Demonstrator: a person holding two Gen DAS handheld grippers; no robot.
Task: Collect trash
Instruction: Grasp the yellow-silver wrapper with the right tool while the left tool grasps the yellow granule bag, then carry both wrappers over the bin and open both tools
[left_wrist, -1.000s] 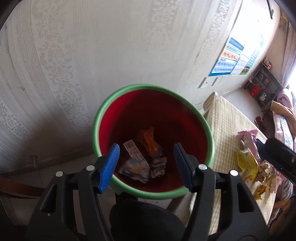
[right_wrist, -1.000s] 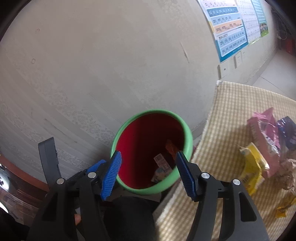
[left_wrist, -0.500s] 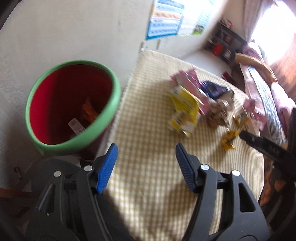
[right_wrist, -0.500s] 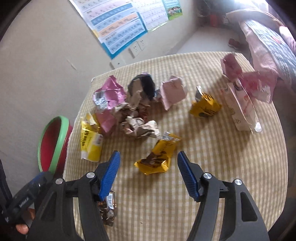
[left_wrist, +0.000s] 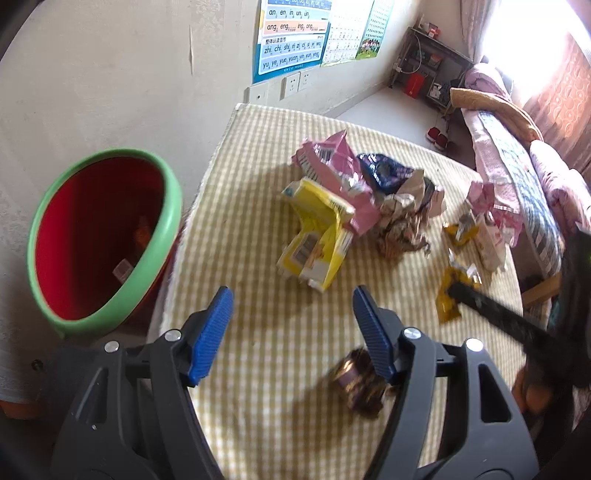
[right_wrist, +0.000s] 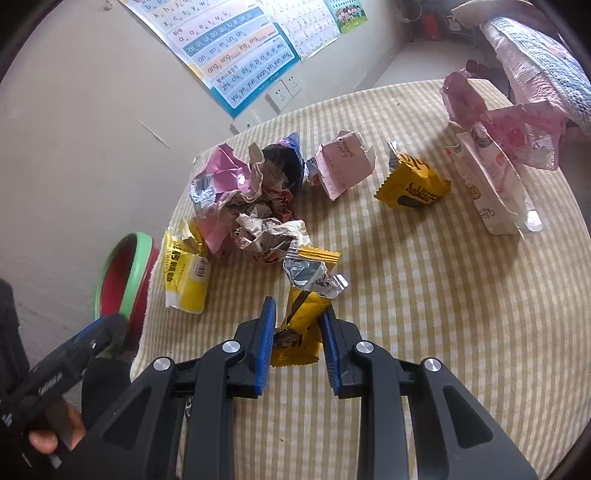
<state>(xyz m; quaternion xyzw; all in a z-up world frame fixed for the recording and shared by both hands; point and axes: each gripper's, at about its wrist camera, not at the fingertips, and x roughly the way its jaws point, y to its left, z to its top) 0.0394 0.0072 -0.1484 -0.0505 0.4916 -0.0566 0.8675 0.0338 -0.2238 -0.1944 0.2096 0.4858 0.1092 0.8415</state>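
A red bin with a green rim (left_wrist: 105, 236) stands left of the checked table (left_wrist: 258, 332), with wrappers inside. My left gripper (left_wrist: 291, 332) is open and empty over the table's near edge, a crumpled brown wrapper (left_wrist: 356, 384) by its right finger. My right gripper (right_wrist: 297, 347) has closed around a yellow snack wrapper (right_wrist: 301, 321) lying on the table (right_wrist: 424, 295); the pads touch its sides. A yellow box wrapper (left_wrist: 316, 240) and pink wrappers (left_wrist: 332, 162) lie beyond.
Several more wrappers lie scattered: a yellow packet (right_wrist: 413, 188), a pink carton (right_wrist: 341, 164), a white and pink bag (right_wrist: 491, 184), crumpled paper (right_wrist: 266, 229). The wall with a poster (right_wrist: 229, 48) is behind. A bed (left_wrist: 517, 155) is at right.
Both grippers swung from over the bin to the table. The right gripper lowered onto the yellow wrapper and narrowed around it. The left stayed open.
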